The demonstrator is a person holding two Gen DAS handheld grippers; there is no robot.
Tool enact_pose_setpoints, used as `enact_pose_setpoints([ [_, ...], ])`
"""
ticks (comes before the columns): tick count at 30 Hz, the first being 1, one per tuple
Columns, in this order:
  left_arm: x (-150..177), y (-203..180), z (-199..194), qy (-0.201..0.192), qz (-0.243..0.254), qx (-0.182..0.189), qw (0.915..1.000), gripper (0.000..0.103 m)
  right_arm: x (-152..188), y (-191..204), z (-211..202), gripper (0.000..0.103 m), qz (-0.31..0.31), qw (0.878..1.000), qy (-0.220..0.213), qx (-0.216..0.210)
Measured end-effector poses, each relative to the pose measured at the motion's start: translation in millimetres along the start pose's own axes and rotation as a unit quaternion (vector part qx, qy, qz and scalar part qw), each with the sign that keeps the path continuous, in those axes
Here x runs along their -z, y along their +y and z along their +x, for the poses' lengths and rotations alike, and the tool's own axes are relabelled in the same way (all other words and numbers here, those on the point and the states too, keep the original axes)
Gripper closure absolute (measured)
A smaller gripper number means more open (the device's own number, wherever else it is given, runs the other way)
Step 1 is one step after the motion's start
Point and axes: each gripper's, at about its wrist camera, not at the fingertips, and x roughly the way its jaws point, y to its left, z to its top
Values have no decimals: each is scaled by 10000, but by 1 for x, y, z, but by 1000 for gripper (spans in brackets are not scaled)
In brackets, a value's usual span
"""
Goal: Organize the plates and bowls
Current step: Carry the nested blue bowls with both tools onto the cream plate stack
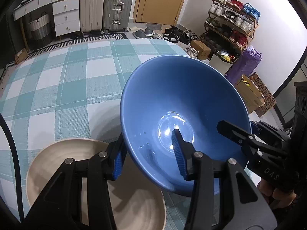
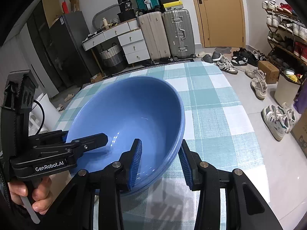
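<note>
since the blue bowl (image 1: 172, 99) looks glazed, rigid, slippery and breakable, its rim is the hold: left tongs (image 1: 149, 156) and right tongs (image 2: 161, 163) each pinch its wall there.

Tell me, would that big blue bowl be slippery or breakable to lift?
Probably slippery: the blue bowl has a glossy glaze that mirrors the light. It looks stiff and likely breakable, like ceramic. It seems heavy too, since each hand-held gripper, left and right, pinches its rim.
</note>
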Motion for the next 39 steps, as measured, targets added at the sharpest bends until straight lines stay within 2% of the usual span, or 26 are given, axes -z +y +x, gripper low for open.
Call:
enact_pose_setpoints([
  [17,5,-20,-34,-260,117,-33,9996,61,-1,5,-27,62,-8,9998,-184,44],
  [39,25,-37,-111,-655,118,-53,9978,61,7,32,-71,62,-40,9991,-412,52],
])
